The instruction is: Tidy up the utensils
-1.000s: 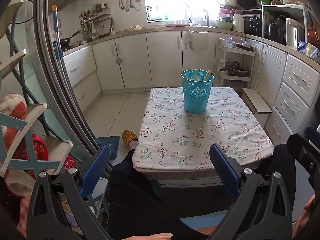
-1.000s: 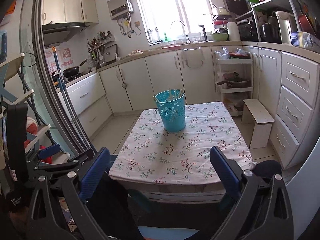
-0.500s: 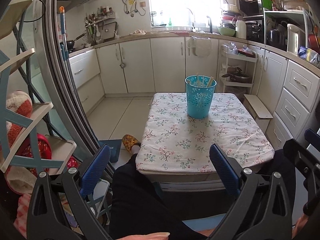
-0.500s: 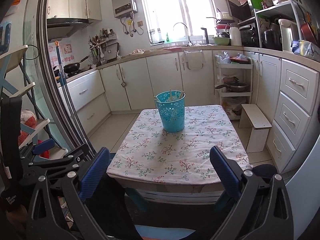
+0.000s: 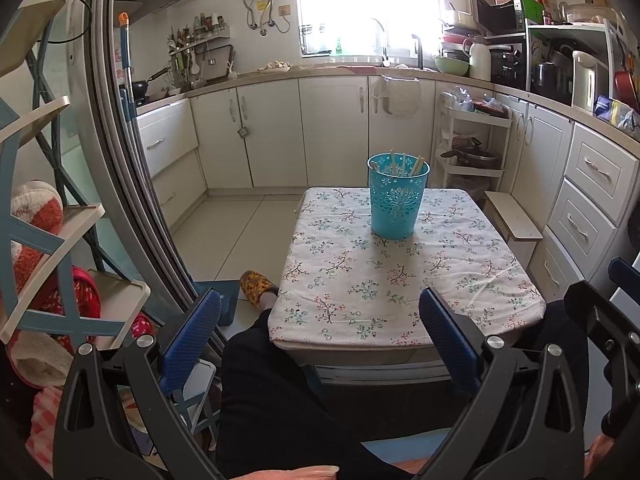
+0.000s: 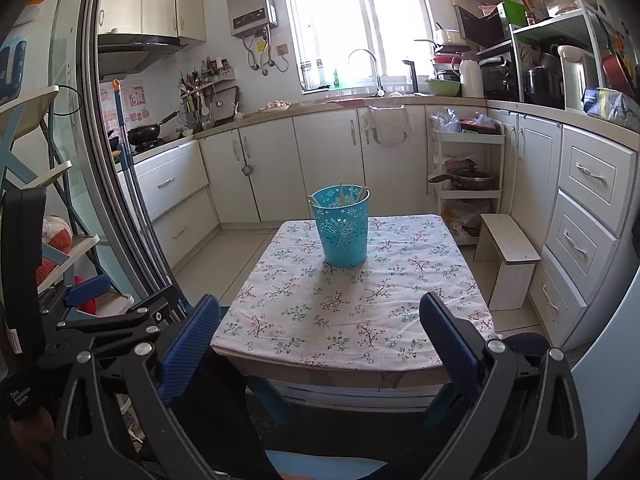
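Note:
A turquoise perforated holder [image 5: 396, 198] stands upright on the far half of a small table with a floral cloth [image 5: 400, 280]; it also shows in the right wrist view [image 6: 342, 226]. Several pale utensil handles [image 5: 404, 162] stick out of its top. My left gripper [image 5: 320, 330] is open and empty, held back from the table's near edge above a dark-trousered leg. My right gripper [image 6: 320, 332] is open and empty, also short of the near edge of the table [image 6: 360, 320]. The left gripper's body [image 6: 100, 320] shows at the left of the right wrist view.
A low white stool [image 6: 508, 256] stands right of the table. White cabinets and drawers [image 5: 592, 200] run along the back and right. A wire-frame shelf rack [image 5: 52, 260] and a glass door frame [image 5: 132, 200] stand on the left. A slippered foot [image 5: 256, 286] rests by the table.
Both wrist cameras have tilted up a little and drawn slightly back, so the table and holder sit lower and smaller in view. Both grippers stay open and empty.

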The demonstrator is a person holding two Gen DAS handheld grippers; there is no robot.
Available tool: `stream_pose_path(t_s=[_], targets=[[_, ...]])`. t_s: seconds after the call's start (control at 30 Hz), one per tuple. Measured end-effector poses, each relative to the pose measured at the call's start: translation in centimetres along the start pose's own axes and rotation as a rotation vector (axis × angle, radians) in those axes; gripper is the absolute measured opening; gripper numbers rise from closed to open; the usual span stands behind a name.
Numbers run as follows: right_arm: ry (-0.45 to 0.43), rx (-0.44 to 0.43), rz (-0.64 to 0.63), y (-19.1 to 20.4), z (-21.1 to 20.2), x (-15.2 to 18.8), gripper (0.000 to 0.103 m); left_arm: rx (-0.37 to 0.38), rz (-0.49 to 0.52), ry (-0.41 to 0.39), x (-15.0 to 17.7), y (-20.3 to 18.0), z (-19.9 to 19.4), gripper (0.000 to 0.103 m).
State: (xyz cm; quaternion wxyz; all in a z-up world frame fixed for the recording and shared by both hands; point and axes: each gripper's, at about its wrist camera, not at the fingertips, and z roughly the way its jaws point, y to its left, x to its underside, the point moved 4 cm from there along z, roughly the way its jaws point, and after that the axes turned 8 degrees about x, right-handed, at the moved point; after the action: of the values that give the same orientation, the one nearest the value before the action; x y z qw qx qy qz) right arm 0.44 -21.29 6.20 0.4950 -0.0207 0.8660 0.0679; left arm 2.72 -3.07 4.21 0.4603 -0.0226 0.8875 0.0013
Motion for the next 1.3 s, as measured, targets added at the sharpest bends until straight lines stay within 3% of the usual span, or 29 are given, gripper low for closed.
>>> stream_pose_path(t_s=[0.87,1.3], targets=[[0.035,0.005,-0.010,-0.2,1.1,0.2,0.096,0.003,0.001,0.023,0.0,-0.3,1.4,0.095],[0.013,0.008,-0.026,0.3,0.3,0.0,0.096,0.004,-0.009,-0.003,0.2,0.1,0.5,0.096]])
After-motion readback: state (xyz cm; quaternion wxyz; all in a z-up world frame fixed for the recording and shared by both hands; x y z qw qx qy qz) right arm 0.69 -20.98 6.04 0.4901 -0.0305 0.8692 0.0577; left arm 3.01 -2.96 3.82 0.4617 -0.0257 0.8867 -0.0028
